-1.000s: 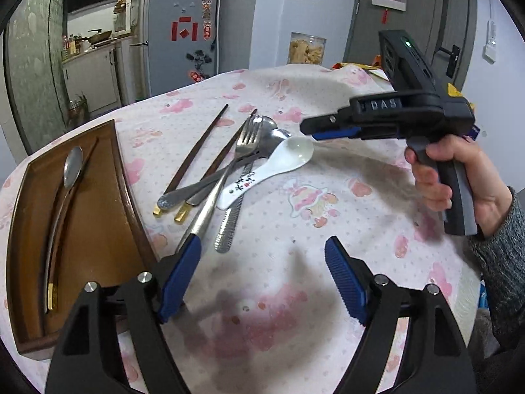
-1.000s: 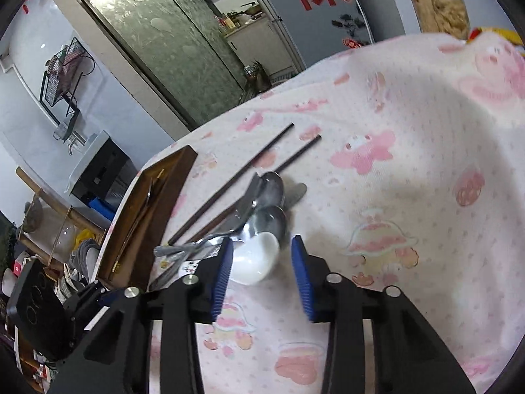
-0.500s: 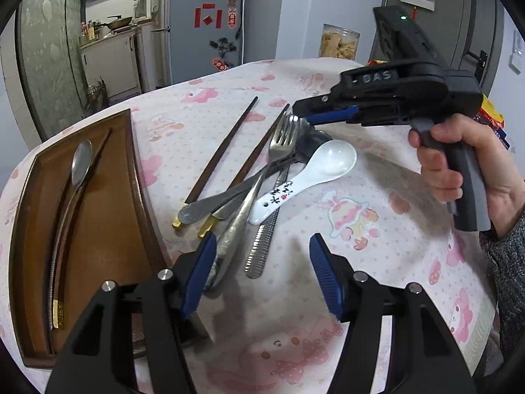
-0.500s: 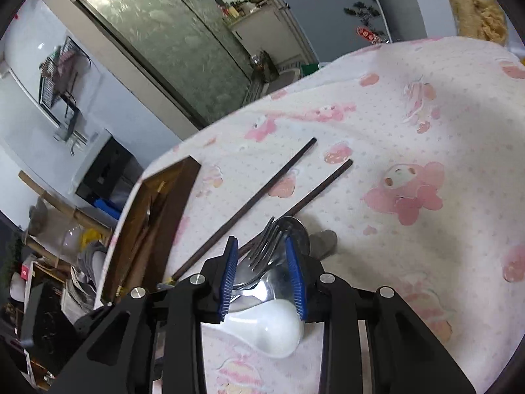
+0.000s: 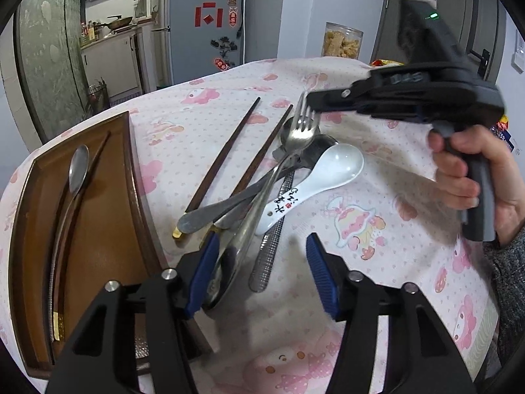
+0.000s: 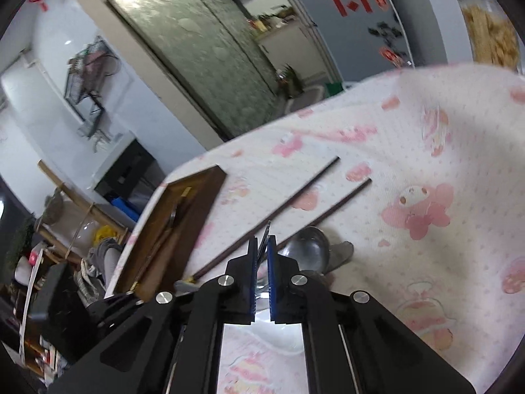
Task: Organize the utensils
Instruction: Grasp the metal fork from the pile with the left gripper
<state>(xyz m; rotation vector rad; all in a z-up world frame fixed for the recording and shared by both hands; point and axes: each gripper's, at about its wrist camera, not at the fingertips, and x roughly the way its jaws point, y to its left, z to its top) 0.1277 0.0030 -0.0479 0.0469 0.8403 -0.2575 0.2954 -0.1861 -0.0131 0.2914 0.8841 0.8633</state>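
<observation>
Pink-printed cloth covers the table (image 5: 410, 170) under both of your tools. Your right gripper (image 6: 261, 246) is pinched shut on the tines of the fork (image 5: 303, 124), whose head is tipped up off the cloth while its long handle slopes down toward your left gripper (image 5: 261, 274). That left gripper is spread wide, holding nothing, with the fork's handle end lying just inside its left finger. Taking the fork as the landmark: the white ceramic spoon (image 5: 328, 172) lies just right of its stem, bowl up, touching the heap. A textured metal handle (image 5: 272, 249) runs alongside beneath that spoon. A steel spoon (image 6: 308, 248) sits under the fork's neck, and another flat handle (image 5: 210, 213) crosses under the stem toward the left. Two dark chopsticks (image 5: 229, 154) lie left of the fork, roughly parallel to it. Farther left sits the brown wooden tray (image 5: 108, 229), holding a long-handled spoon (image 5: 77, 170) and a chopstick.
</observation>
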